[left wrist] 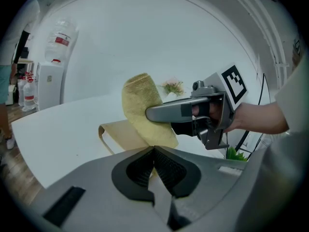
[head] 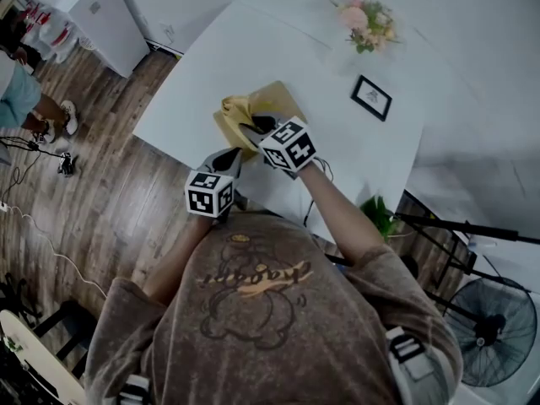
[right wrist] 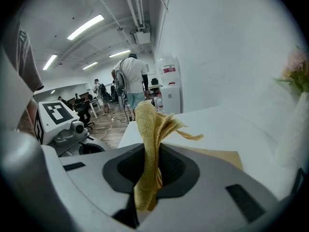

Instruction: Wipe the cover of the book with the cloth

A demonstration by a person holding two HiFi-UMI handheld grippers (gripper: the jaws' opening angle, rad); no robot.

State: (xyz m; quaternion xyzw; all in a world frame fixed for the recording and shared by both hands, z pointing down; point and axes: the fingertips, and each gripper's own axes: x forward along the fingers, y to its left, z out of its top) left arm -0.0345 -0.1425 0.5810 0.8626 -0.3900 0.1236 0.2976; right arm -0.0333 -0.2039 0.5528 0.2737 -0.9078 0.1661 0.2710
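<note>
Right gripper (right wrist: 147,154) clamps the cloth (head: 235,108), bunched over the book (head: 281,99) by the worktop's (head: 194,91) near-left edge. Left gripper (left wrist: 154,152) closed, empty. Risk: unpinned book slides off under wiping.

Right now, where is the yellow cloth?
The cloth is clamped in the right gripper's jaws, over the tan book on the white table, just ahead of the left gripper.

White table (head: 194,87), wooden floor (head: 110,213)
</note>
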